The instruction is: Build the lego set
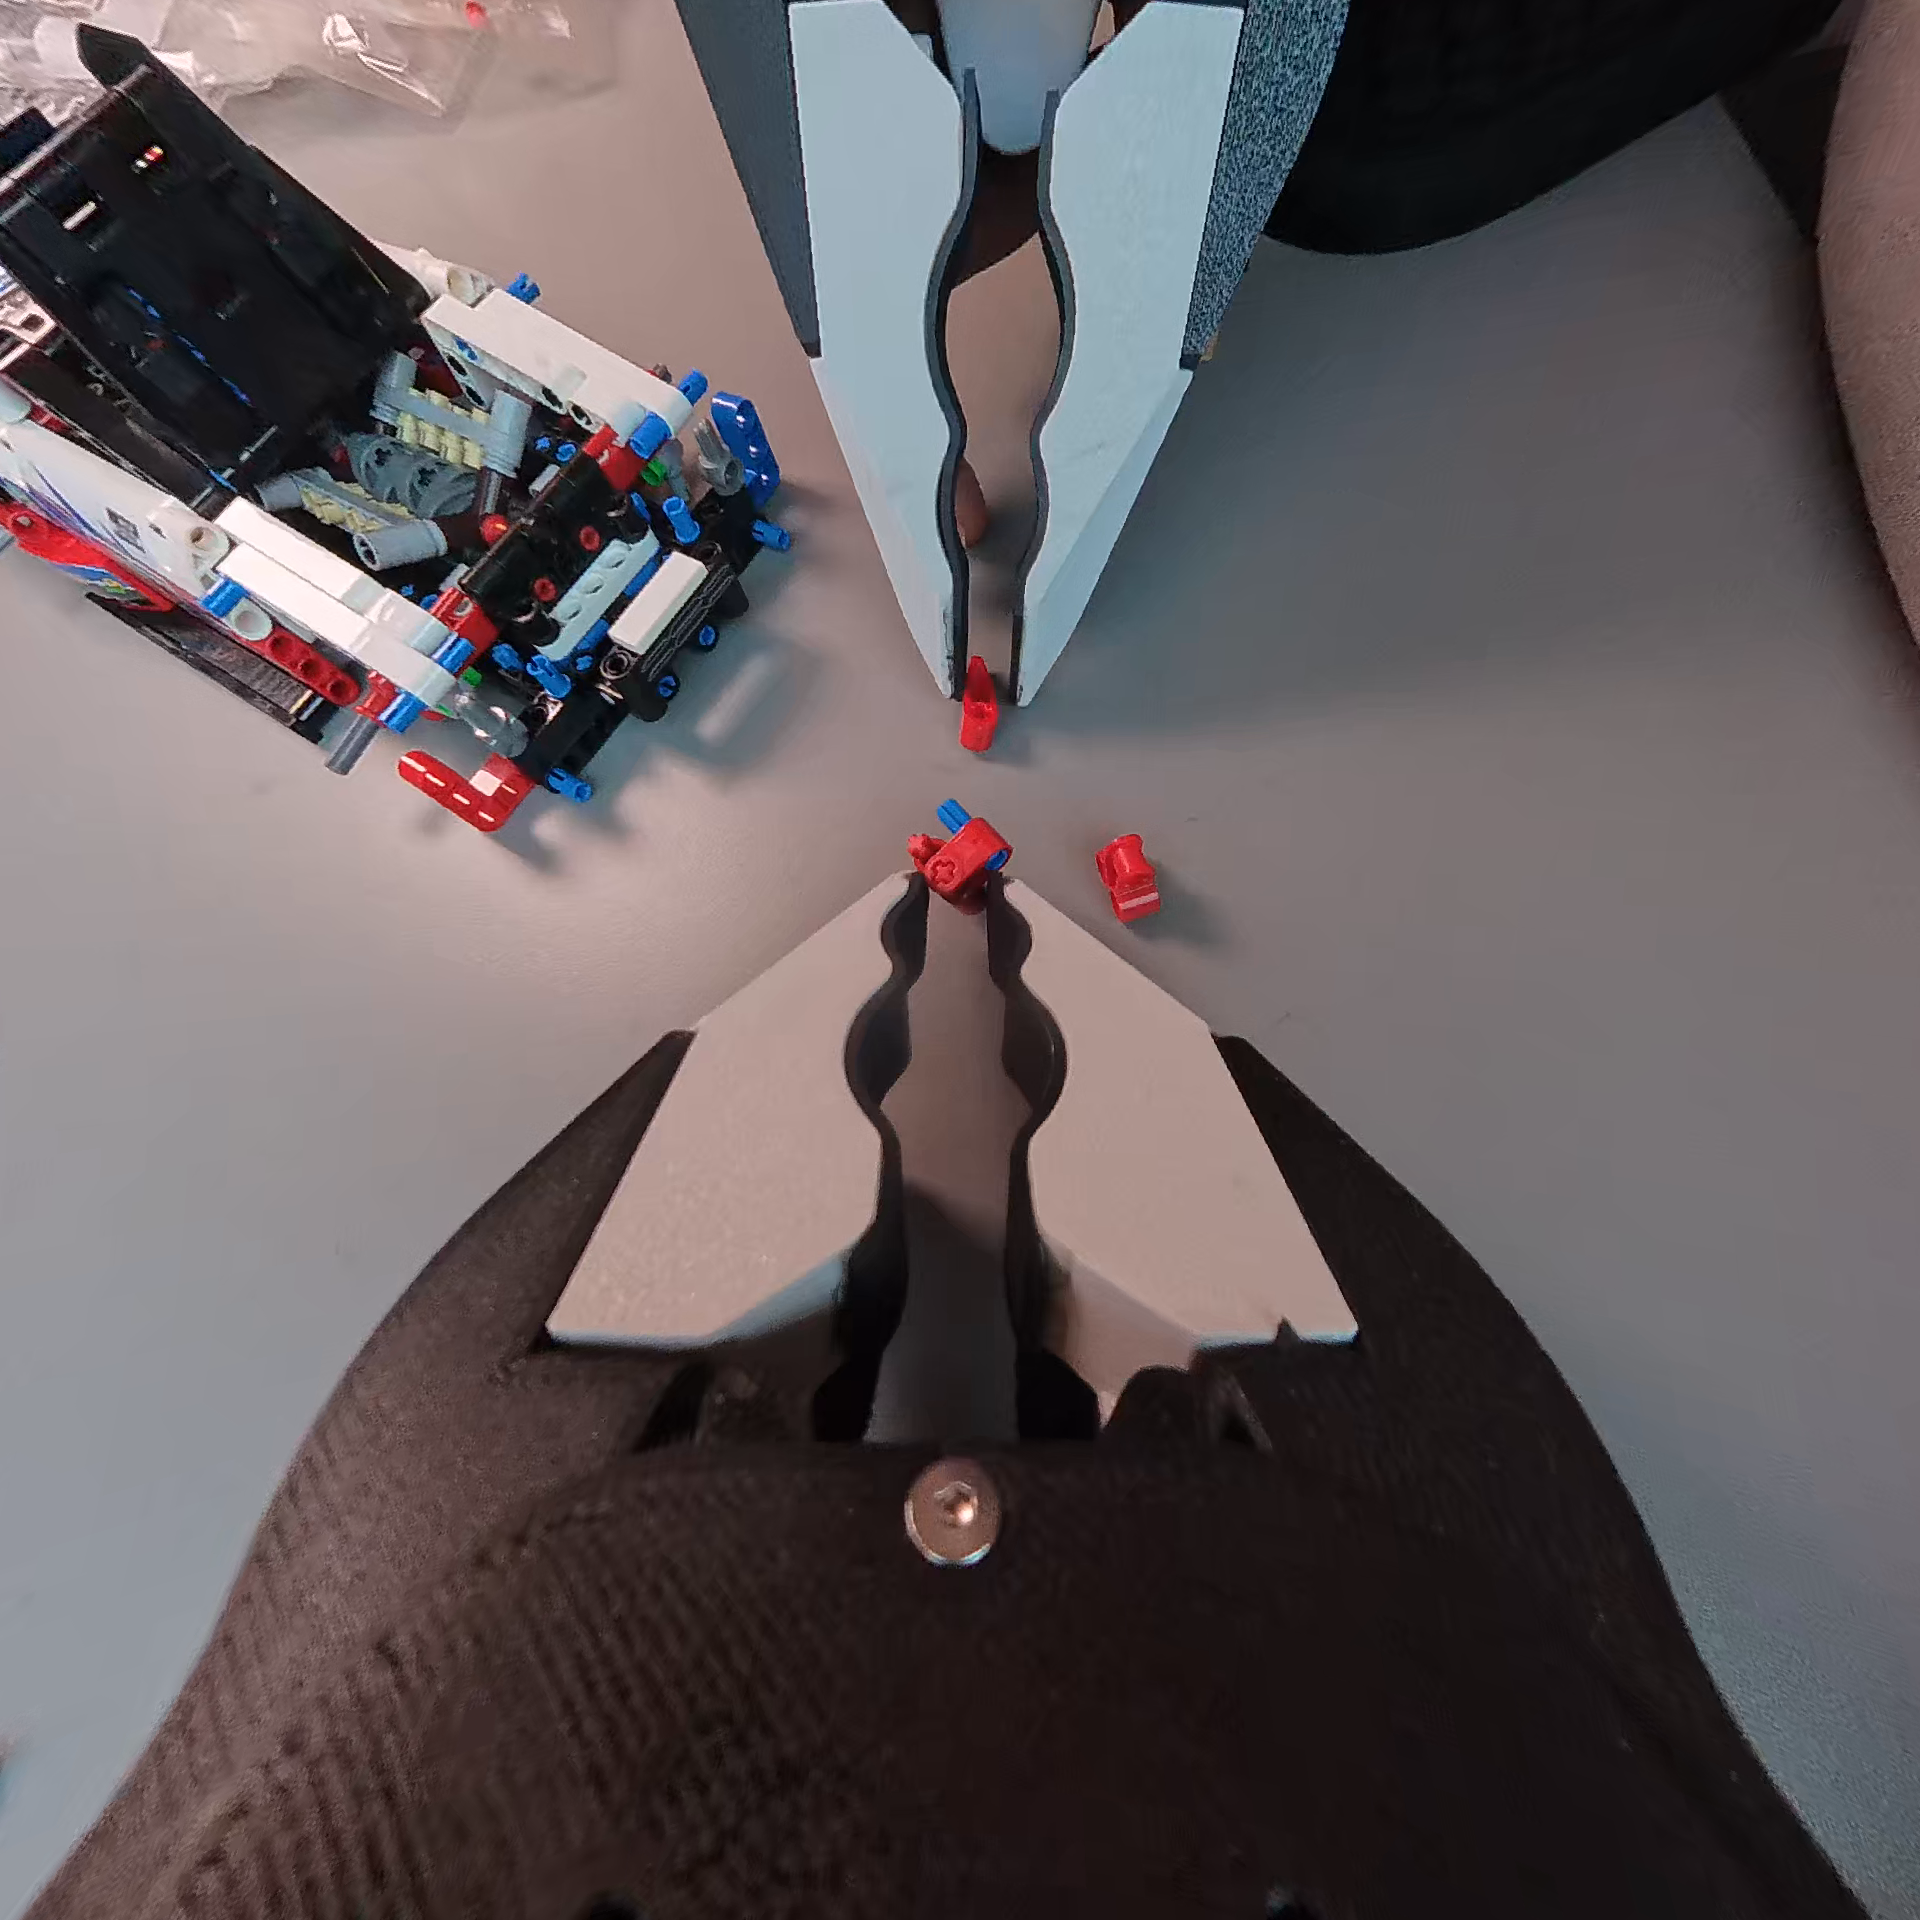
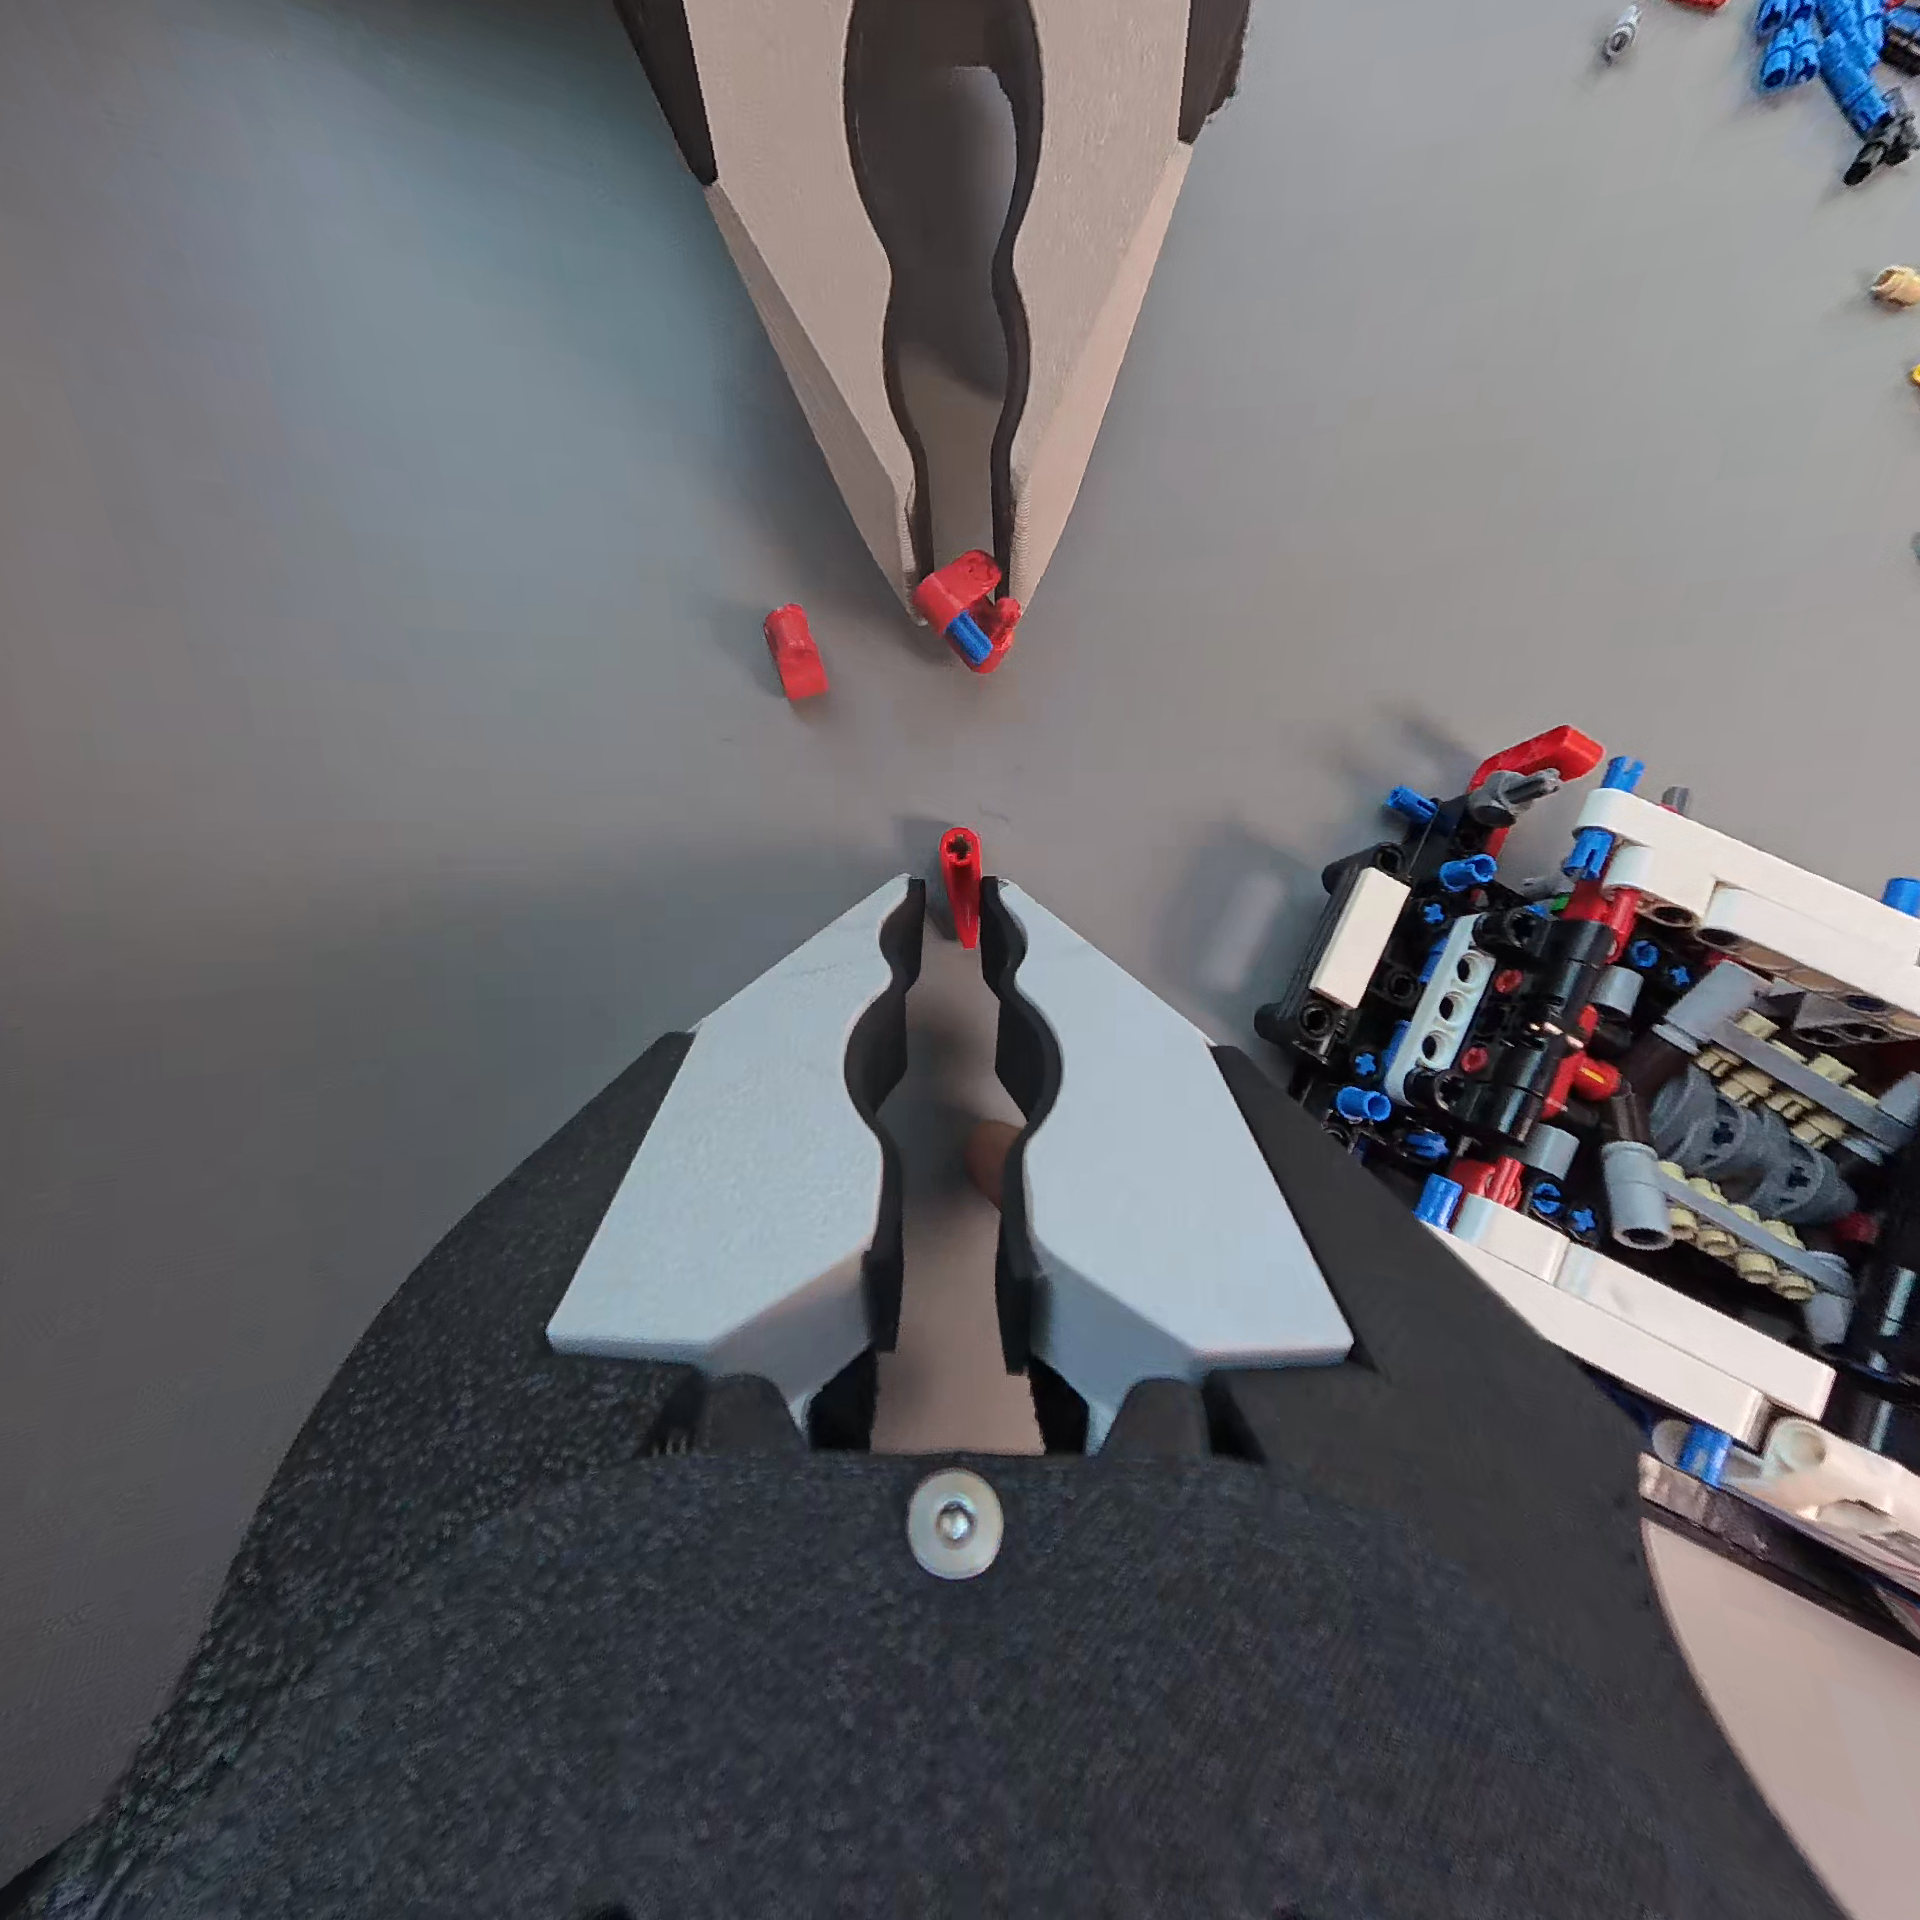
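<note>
The two grippers face each other tip to tip over bare grey table (image 1: 1455,727), with open surface around them. The left gripper (image 1: 954,883) has its jaws closed on a small red connector assembly (image 1: 964,854) with a blue pin, held just above the table. The right gripper (image 2: 954,896) grips a slim red connector (image 2: 959,878) upright between its jaws. A loose red piece (image 1: 1127,878) lies just beside the left gripper's tips. The half-built lego model (image 1: 343,488), white, black and blue, sits near, beside the right gripper. Loose blue pins (image 2: 1829,62) lie well apart at the table's far corner. Clear plastic bags (image 1: 343,52) lie beyond the model.
</note>
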A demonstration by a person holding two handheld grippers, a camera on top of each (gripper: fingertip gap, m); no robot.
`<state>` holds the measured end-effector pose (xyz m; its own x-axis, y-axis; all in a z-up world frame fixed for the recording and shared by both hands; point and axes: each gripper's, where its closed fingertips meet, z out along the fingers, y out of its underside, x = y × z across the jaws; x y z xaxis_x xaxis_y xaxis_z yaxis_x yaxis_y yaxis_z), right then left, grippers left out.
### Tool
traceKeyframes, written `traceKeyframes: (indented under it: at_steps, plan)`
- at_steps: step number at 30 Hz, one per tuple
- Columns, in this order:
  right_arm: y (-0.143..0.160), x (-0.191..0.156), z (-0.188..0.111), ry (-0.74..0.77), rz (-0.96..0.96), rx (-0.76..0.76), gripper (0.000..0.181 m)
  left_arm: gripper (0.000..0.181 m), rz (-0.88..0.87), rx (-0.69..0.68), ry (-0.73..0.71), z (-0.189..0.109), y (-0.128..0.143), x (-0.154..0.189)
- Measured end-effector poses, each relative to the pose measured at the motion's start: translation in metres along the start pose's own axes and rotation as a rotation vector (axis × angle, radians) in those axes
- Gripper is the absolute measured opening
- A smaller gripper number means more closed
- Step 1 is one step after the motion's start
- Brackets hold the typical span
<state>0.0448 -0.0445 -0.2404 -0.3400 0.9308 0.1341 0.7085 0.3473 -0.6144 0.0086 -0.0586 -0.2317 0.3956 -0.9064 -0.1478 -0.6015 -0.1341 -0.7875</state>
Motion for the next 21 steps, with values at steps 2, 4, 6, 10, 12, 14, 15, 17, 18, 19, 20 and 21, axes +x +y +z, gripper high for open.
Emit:
traceKeyframes:
  at_steps: [2,4,6,10,12,14,15,17,18,19,20,21]
  plan:
    - [-0.001,-0.001,-0.001,-0.009,0.005,0.01,0.01,0.009,0.007,-0.001,0.016,0.001,0.001,0.003]
    - [-0.001,-0.001,-0.002,-0.015,-0.003,0.023,0.011,0.009,0.021,-0.007,0.027,0.002,0.002,0.006]
    - [-0.003,-0.002,-0.003,-0.024,-0.018,0.039,0.012,0.008,0.057,-0.017,0.033,0.004,0.003,0.009]
    - [-0.001,-0.001,0.0,-0.047,-0.071,0.011,0.014,0.009,0.08,-0.027,0.089,0.007,0.003,0.013]
    - [0.0,0.001,0.001,-0.064,-0.076,-0.005,0.014,0.009,0.082,-0.025,0.121,0.007,0.003,0.012]
    - [-0.001,0.002,0.002,-0.081,-0.072,-0.01,0.013,0.009,0.087,-0.024,0.129,0.007,0.003,0.01]
    - [-0.001,0.003,0.002,-0.088,-0.07,-0.01,0.013,0.01,0.085,-0.024,0.123,0.006,0.004,0.008]
    - [-0.002,0.004,0.003,-0.097,-0.063,-0.011,0.012,0.012,0.072,-0.026,0.113,0.004,0.006,0.005]
    - [-0.002,0.004,0.004,-0.099,-0.059,-0.011,0.011,0.015,0.061,-0.024,0.111,0.002,0.006,0.004]
    - [-0.003,0.004,0.004,-0.103,-0.055,-0.01,0.011,0.018,0.047,-0.017,0.11,-0.001,0.006,0.003]
    - [-0.003,0.004,0.005,-0.108,-0.051,-0.008,0.01,0.019,0.025,-0.005,0.107,-0.004,0.004,0.002]
    - [-0.003,0.004,0.005,-0.112,-0.046,-0.007,0.01,0.02,-0.007,0.007,0.106,-0.007,0.003,0.001]
